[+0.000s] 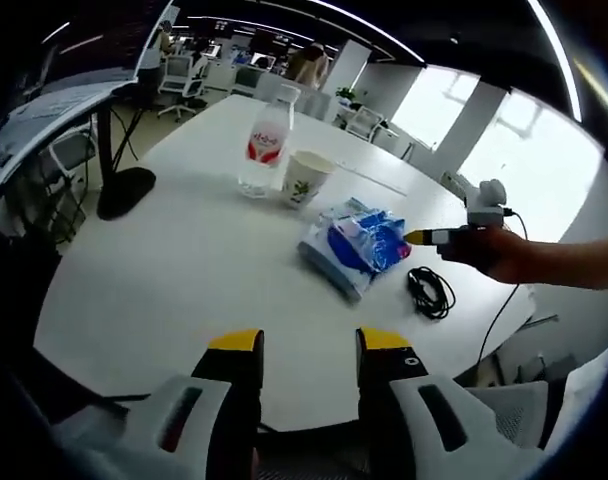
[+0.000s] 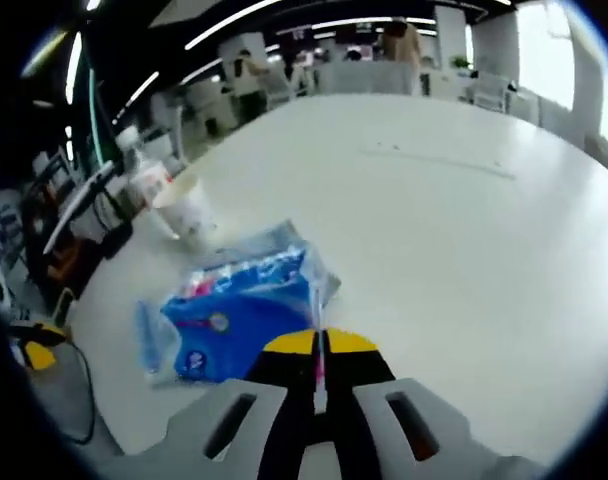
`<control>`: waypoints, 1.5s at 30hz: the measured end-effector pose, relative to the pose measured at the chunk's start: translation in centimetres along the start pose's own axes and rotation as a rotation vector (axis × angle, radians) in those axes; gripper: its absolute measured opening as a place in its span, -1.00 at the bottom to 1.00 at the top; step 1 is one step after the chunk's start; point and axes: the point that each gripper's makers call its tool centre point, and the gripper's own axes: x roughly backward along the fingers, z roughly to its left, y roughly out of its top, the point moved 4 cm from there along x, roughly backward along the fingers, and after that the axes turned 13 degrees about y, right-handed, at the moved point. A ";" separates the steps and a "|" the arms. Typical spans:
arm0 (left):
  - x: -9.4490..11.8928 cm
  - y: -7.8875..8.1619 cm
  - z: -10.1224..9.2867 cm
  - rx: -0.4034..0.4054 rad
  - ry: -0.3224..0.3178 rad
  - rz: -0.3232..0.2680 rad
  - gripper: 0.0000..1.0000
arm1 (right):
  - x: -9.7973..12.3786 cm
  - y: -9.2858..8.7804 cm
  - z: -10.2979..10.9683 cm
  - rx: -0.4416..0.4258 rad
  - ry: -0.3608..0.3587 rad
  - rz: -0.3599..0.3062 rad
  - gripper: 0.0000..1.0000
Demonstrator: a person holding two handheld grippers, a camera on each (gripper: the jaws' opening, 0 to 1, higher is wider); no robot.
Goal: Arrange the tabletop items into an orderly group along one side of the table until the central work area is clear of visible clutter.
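My right gripper (image 2: pixel 320 352), jaws pressed together, seems to pinch the soft, crinkly blue tissue pack (image 2: pixel 246 312) by its edge, light enough to drag across the desk (image 2: pixel 464 220); my left gripper (image 1: pixel 310 345) gapes empty.

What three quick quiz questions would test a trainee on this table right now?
1. True or false: the white paper cup stands beside the clear plastic bottle with a red label.
2. Which tongs are open? A) left tongs B) right tongs
3. Fill in: the coiled black cable lies on the round white table next to the ____ plastic packet.

Key: 1 true; 2 A; 3 blue.
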 end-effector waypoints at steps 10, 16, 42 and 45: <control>0.1 -0.2 0.0 -0.006 -0.001 0.005 -0.29 | 1.8 -0.3 -1.4 -0.078 -0.028 -0.065 -1.00; 0.0 -0.1 -0.2 -0.005 -0.003 0.005 -0.30 | 2.9 -0.2 -2.5 -0.096 -0.051 -0.096 -1.00; -0.1 -0.5 -1.3 -0.018 -0.020 0.021 -0.29 | 9.4 0.0 -8.2 -0.245 -0.208 -0.222 -1.00; 0.0 -0.6 -1.3 -0.016 -0.017 0.022 -0.29 | 9.9 0.1 -8.9 -0.253 -0.223 -0.227 -1.00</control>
